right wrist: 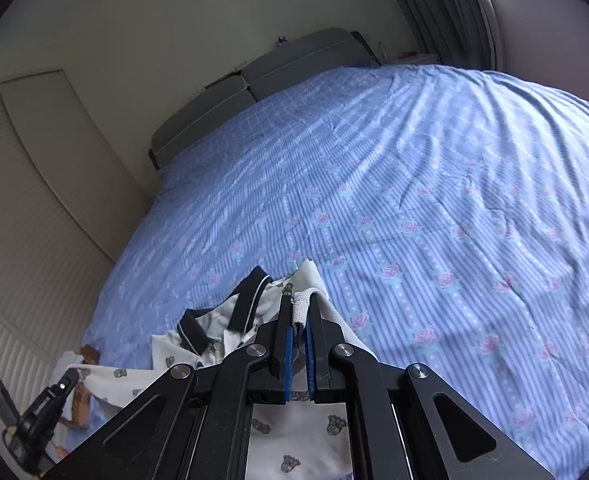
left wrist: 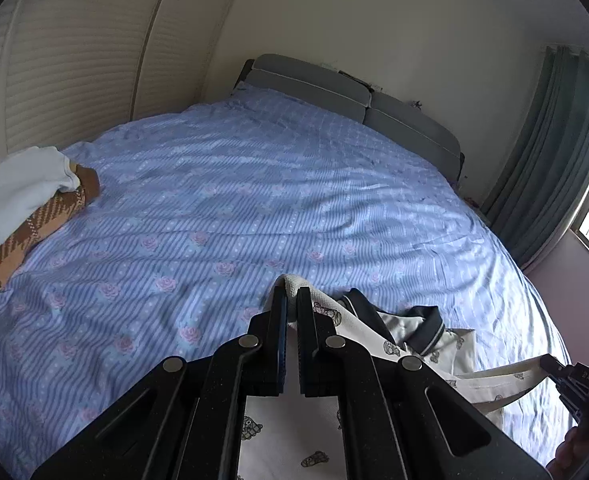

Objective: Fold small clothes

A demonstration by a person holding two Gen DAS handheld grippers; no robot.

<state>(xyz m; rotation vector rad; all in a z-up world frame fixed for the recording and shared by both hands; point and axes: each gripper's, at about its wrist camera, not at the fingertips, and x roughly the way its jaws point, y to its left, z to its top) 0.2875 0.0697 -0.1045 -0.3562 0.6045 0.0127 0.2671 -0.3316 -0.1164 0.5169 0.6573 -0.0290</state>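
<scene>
We count two grippers: the left gripper (left wrist: 291, 300) and the right gripper (right wrist: 301, 306), each pinching one white polo shirt (left wrist: 414, 340) with a single dark collar. We see one bed (left wrist: 254, 200) under one blue rose-print sheet, and two grey headboard cushions (left wrist: 306, 80) at about 12 o'clock. At 9 o'clock in the left view we count two folded garments, one white (left wrist: 18, 196) on one brown plaid (left wrist: 34, 236). One curtain (left wrist: 554, 152) hangs at 3 o'clock

Bed (left wrist: 254, 200) wearing blue striped sheet with pink roses; folded clothes pile (left wrist: 26, 208) sitting near its left edge; white polo shirt (left wrist: 422, 332) partly trailing on sheet.
</scene>
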